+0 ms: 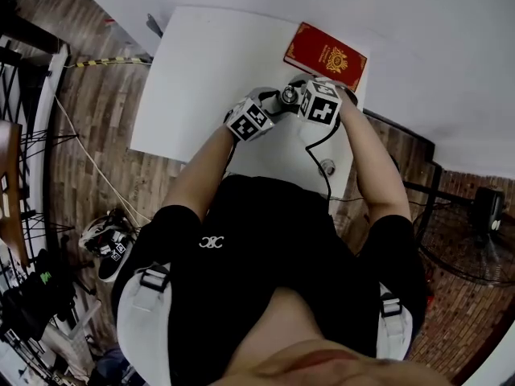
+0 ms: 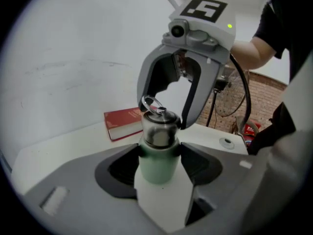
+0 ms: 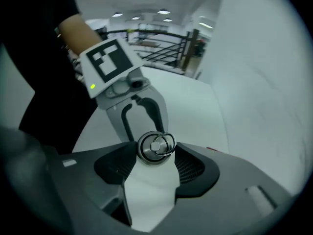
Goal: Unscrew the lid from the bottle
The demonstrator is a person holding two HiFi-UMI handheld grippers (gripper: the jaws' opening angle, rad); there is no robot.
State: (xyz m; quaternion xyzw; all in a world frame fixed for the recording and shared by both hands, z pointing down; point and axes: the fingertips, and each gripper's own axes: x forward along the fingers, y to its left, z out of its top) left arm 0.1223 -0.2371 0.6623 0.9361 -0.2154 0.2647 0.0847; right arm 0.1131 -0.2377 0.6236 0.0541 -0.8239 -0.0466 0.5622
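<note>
- The left gripper [image 2: 159, 156] has its jaws closed on the bottle [image 2: 157, 163]. Both pads press the pale green body from either side, below the neck.
- The right gripper [image 3: 155, 153] comes at the bottle from above, pointing steeply down. Its jaws stand fairly wide and grip the lid [image 3: 154, 149], one pad against each side.
- In the left gripper view, the right gripper's fingers [image 2: 190, 112] reach down on both sides of the lid [image 2: 159, 117].
- The bottle is upright between the two grippers, over the far part of the white table [image 1: 201, 71] and just in front of the book [image 1: 326, 56]. The left gripper hides its base, so whether it rests on the table cannot be told.
- The lid is dark and metallic, is on the bottle, and has a wire ring [image 3: 161, 143] on top. With the lid on, nothing of the bottle's contents shows.
- The book is red and lies flat near the table's far right corner. It has a gold emblem and border on the cover, and the print is too small to read.
- No label or writing shows on the bottle.
- Each gripper carries a cube with black-and-white square markers, and a green light glows beside the marker on each.
- A black cable [image 1: 320, 153] runs from the right gripper across the table, past a small round thing [image 1: 326, 167] near the table's near edge.
</note>
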